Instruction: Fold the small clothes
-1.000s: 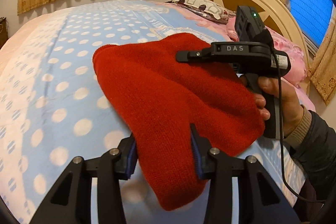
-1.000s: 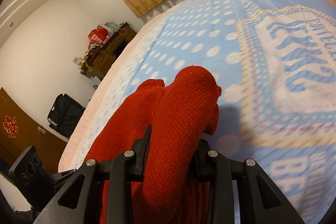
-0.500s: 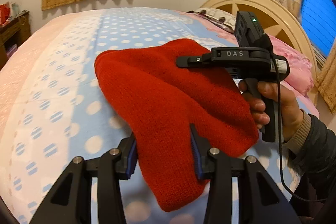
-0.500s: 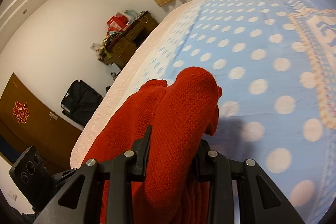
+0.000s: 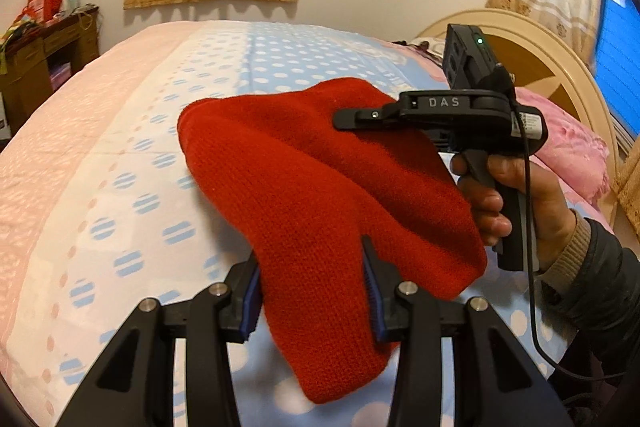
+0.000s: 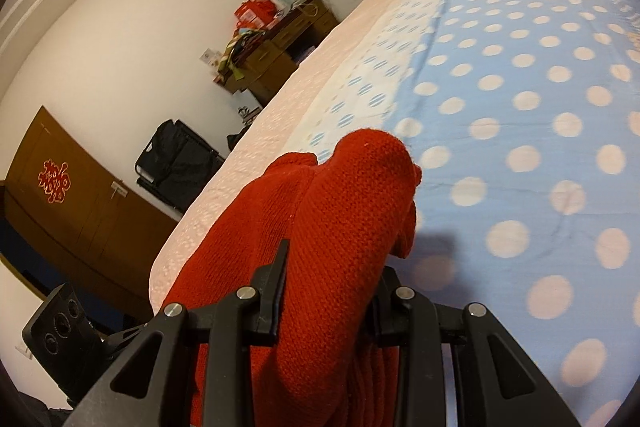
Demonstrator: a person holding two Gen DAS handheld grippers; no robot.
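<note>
Both of my grippers have the red knit garment (image 5: 320,195) clamped and held above the bed (image 5: 120,155). Left gripper (image 5: 312,287): blue pads (image 5: 251,299) pressed against either side of a narrow hanging section of the knit, fabric bunched between them, with the tail of that section drooping below the jaws toward the polka-dot sheet. Right gripper (image 6: 332,291): clenched on a thick gathered fold of the same garment, which bulges up and forward past the fingertips in the right wrist view. From the left wrist view I see the right gripper (image 5: 360,115) from the side, its finger lying across the top far edge of the knit; the actual pinch point is hidden by the cloth there, so I take the grasp from the right wrist view. The person's right hand (image 5: 516,203) wraps the handle, dark sleeve (image 5: 600,279) behind it. The garment spans between the two grippers as a broad draped sheet, apparently clear of the bedcover, though I cannot tell whether its lowest hem touches. Headboard (image 5: 560,59) and pink pillow (image 5: 572,147) lie beyond; a cluttered wooden desk (image 6: 280,51) stands by the wall.
</note>
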